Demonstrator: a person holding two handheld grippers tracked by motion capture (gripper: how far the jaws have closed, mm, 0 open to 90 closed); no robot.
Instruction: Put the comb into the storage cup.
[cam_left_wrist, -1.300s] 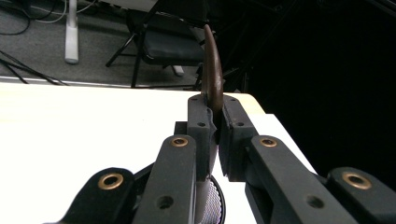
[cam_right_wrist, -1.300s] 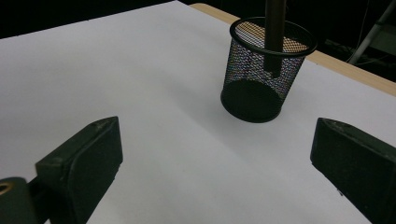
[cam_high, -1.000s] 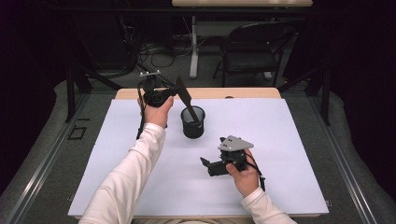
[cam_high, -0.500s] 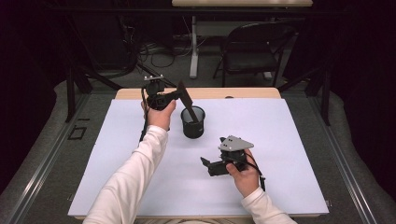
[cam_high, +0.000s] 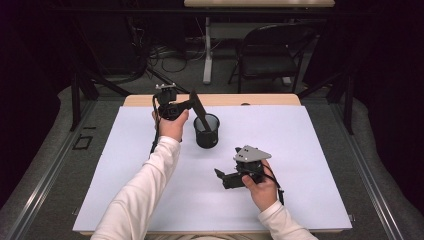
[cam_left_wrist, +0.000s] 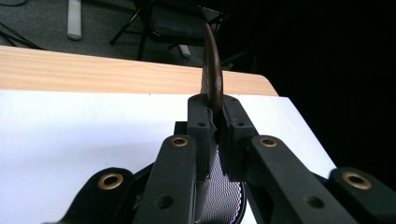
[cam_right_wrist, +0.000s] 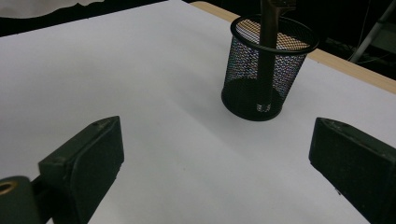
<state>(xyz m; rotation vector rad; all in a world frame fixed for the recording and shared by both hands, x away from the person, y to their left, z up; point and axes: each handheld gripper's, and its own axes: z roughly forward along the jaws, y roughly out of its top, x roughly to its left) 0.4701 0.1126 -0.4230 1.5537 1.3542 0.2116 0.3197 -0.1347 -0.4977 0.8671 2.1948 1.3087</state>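
We work on a white sheet (cam_high: 300, 165) covering the table (cam_high: 150, 100). A black mesh cup (cam_high: 207, 131) stands upright near the sheet's far centre. The left gripper (cam_high: 192, 104), at about 11 o'clock from the cup, is clamped on a dark, flat, slightly curved tool (cam_left_wrist: 214, 70). In the right gripper view the tool's lower end (cam_right_wrist: 265, 60) stands inside the cup, reaching down to its base. In the left gripper view the tool's upper end rises beyond the pads (cam_left_wrist: 201, 123), which press on it from both sides.

The right gripper (cam_high: 220, 176) rests on the sheet at about 5 o'clock from the cup, well apart from it, jaws spread wide and empty, aimed at the cup.

Risks, as we judge them:
- The cup looks light. A sideways pull on the tool could tip or slide it, since nothing braces it.
- Releasing the tool while it leans could let it swing against the rim and topple the cup.
- The grip sits on a narrow edge; the tool may twist between the pads.
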